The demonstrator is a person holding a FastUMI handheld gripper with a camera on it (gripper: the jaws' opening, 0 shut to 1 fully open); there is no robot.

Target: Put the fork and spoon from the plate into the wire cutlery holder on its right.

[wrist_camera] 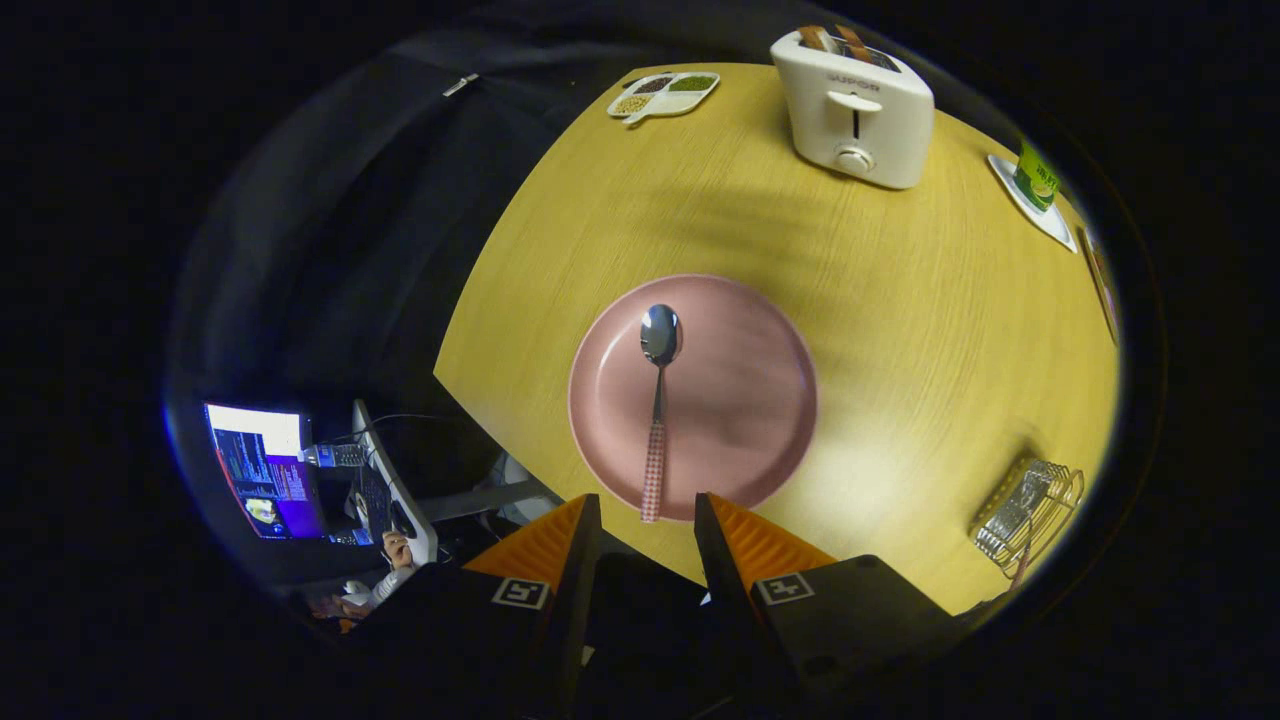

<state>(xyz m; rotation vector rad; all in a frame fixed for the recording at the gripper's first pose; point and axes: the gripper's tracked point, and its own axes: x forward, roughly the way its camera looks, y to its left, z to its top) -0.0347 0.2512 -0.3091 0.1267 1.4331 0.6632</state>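
A pink plate (740,400) lies on the yellow wooden table (900,300), just ahead of my fingers. On it rests a spoon (656,420) with a shiny bowl pointing away and a checked pink handle whose end reaches the plate's near rim, right between my fingertips. My gripper (648,505) is open, hovering above the handle's end with nothing held. The wire cutlery holder (1028,510) stands to the right of the plate near the table's edge; something thin with a pinkish handle seems to stick out of it.
A white toaster (855,105) stands at the far side of the table. A divided snack tray (663,95) lies far left of it, and a green cup on a white saucer (1035,190) sits far right. A monitor (262,470) and a person's hand (397,548) are below the table's left edge.
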